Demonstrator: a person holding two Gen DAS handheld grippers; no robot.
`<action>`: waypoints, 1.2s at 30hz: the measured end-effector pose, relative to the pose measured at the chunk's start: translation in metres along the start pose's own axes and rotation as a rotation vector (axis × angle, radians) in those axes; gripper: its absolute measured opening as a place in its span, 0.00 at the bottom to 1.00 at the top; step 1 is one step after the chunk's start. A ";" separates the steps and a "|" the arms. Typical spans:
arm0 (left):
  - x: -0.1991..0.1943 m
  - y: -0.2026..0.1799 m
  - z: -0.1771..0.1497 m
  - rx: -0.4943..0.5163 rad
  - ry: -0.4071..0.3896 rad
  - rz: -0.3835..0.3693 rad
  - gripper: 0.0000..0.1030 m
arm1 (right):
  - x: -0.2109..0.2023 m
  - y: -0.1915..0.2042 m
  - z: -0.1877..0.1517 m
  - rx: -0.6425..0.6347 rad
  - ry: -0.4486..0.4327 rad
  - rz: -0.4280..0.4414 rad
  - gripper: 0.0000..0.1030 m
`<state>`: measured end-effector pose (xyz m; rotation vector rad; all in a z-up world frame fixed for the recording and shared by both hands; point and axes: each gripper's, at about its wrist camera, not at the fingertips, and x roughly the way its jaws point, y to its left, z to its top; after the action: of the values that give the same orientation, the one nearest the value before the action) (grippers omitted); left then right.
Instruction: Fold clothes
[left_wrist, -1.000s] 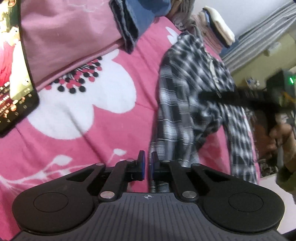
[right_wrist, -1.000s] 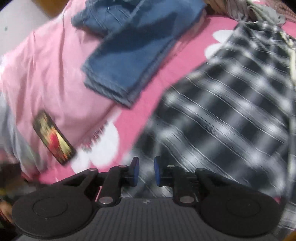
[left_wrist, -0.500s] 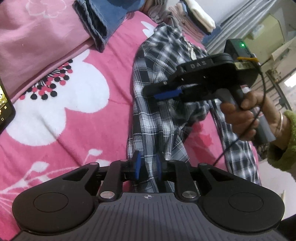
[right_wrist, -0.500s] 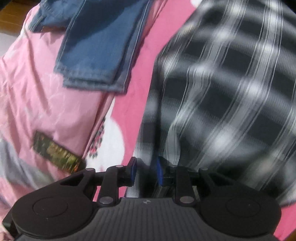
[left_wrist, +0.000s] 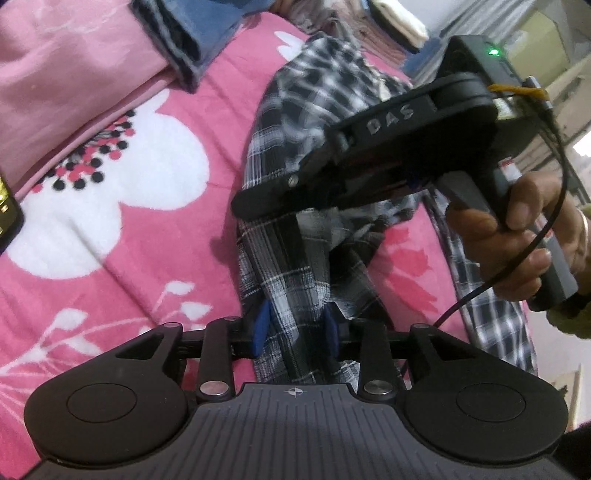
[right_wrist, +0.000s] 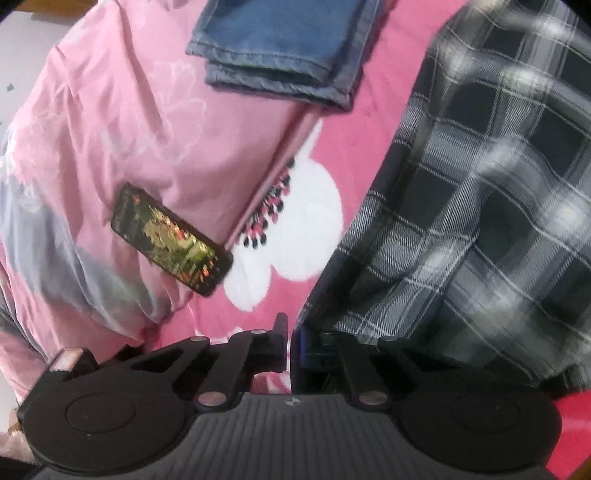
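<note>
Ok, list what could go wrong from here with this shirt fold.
1. The left gripper is opening with the plaid shirt between its pads, so that edge may drop and bunch.
2. The right gripper is closing at the shirt's edge; whether cloth is caught cannot be told, so a lift might slip.
3. The phone lies on the pink bedding close by; dragged cloth could probably nudge it.

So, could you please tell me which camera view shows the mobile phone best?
The right wrist view: the whole mobile phone lies on the pink bedding, its lit screen facing up. The left wrist view catches only its corner at the left edge.
</note>
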<state>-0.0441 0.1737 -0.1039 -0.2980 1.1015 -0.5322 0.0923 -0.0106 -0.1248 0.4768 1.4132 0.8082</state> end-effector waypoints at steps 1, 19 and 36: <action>0.000 0.002 0.000 -0.014 -0.002 -0.002 0.30 | 0.002 0.000 0.001 0.011 -0.004 -0.001 0.06; -0.033 0.080 -0.021 -0.394 -0.070 0.066 0.06 | 0.028 0.020 0.006 -0.035 0.001 -0.050 0.27; -0.028 0.061 -0.013 -0.269 -0.060 0.124 0.12 | -0.063 -0.020 0.049 -0.017 -0.331 -0.233 0.33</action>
<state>-0.0502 0.2402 -0.1174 -0.4741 1.1254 -0.2627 0.1463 -0.0615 -0.0907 0.4025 1.1278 0.5251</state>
